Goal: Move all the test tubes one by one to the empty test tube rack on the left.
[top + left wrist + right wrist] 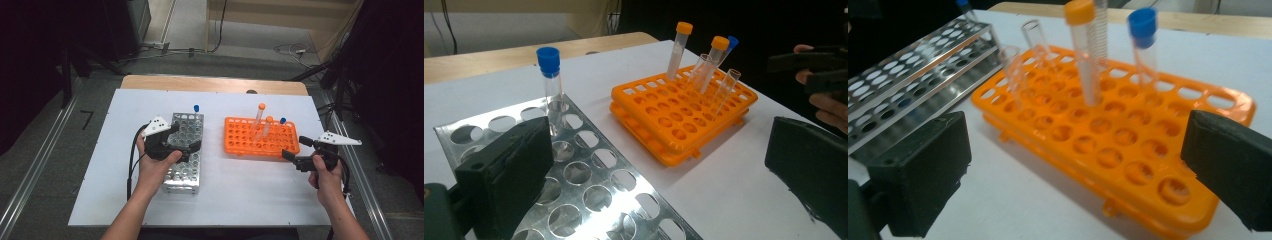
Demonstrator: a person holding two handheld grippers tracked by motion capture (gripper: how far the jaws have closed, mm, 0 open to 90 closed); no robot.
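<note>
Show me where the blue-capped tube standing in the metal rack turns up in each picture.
High view: blue-capped tube at the metal rack's far corner.
Left gripper view: upper left.
Right gripper view: its blue cap peeks in at the top left edge.
Shared landmark: orange rack.

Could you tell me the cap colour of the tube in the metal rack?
Blue cap; clearest in the left gripper view.

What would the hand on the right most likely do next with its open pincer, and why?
Probably ease the right gripper forward to the blue-capped tube in the orange rack and close on it. Its jaws stand open and empty, facing that rack, and one blue-capped tube already stands in the metal rack, which suggests tubes are being carried across.
</note>
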